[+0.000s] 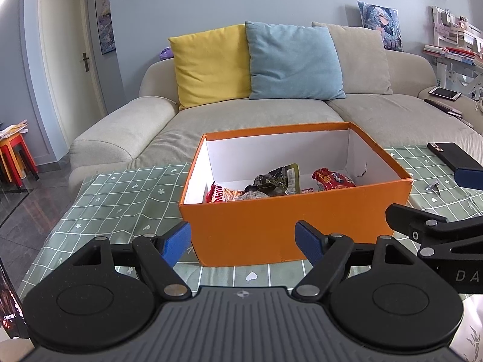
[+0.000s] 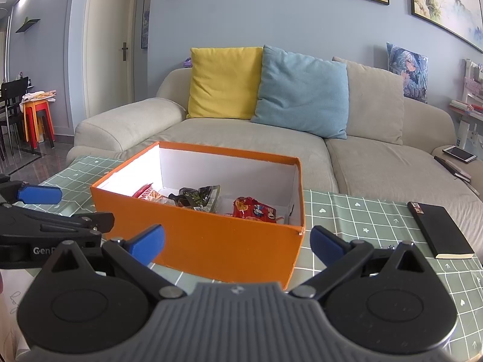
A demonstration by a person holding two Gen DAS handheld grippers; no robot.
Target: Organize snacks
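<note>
Red packet [image 1: 225, 194] — reads "Mini" — inside orange box [image 1: 289, 226].

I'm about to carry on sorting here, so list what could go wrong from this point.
1. The box has tall cardboard walls; an open tool reaching in for a packet could catch the rim and drag or tip it.
2. The left tool and right tool sit close side by side before the box, so they might collide.
3. The far right wall of the box shows a small tear; pushing there could widen it.
</note>
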